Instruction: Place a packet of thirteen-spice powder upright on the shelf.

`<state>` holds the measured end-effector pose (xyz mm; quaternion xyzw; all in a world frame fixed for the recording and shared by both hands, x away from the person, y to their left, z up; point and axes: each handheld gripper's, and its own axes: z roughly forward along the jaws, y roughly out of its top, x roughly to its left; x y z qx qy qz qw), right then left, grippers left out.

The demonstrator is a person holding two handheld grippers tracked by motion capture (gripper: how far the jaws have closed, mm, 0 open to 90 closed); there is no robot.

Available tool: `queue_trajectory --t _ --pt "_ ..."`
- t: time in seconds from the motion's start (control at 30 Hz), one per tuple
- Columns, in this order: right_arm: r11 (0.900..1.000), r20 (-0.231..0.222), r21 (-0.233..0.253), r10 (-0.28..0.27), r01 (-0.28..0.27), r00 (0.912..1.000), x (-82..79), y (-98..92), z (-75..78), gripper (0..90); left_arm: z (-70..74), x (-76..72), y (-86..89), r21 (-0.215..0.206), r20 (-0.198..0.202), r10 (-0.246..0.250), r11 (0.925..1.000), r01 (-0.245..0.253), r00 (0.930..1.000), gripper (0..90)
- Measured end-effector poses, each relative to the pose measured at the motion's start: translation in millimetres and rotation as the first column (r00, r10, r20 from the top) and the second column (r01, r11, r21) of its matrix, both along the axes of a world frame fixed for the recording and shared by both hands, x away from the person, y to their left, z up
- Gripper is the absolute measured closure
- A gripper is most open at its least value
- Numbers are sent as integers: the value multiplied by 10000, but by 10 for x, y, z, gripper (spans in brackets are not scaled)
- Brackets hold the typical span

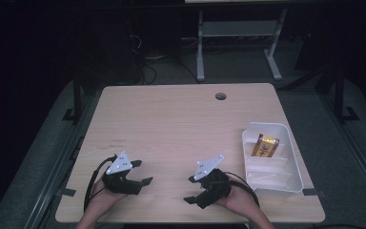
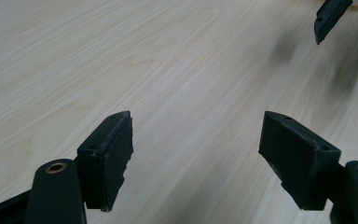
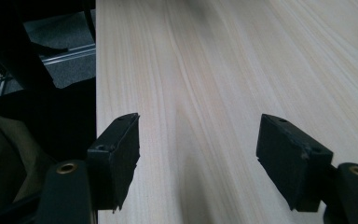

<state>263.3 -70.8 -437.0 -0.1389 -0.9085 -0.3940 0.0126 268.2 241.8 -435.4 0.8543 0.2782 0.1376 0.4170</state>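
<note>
My left gripper (image 1: 142, 172) rests low over the near left part of the light wood table (image 1: 171, 119), jaws wide apart and pointing right, nothing between them. In the left gripper view the left gripper (image 2: 196, 140) frames bare wood, and a jaw tip of the other gripper (image 2: 328, 18) shows at the top right. My right gripper (image 1: 190, 189) sits near the front edge with its jaws pointing left, open and empty. The right gripper (image 3: 198, 144) looks along the table's edge in its own view.
A white divided tray (image 1: 267, 125) stands at the right edge of the table; a yellow-brown packet (image 1: 265, 145) lies in its far compartment. A round cable hole (image 1: 220, 96) sits near the far edge. Beyond the table are grey floor and a metal frame (image 1: 200, 43).
</note>
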Motion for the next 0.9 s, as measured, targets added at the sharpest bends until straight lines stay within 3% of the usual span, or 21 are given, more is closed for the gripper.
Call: queue_trajectory --t 0.13,0.3,0.5,0.9 --pt "9998 -224 176 -60 64 9997 -3 8 -54 301 -1 6 15 9 10 31 10000 -31 10000 255" --pt "9999 53 -94 -82 82 10000 -29 20 -100 298 -12 11 15 9 9 9 10000 -9 10000 254" --pt "9998 -136 42 -177 178 9998 -52 1 -160 298 -25 12 4 65 -17 -47 10000 47 10000 255" --pt "9999 -104 154 -46 47 9999 -82 -7 -177 288 -30 19 20 4 25 -23 10000 23 10000 251"
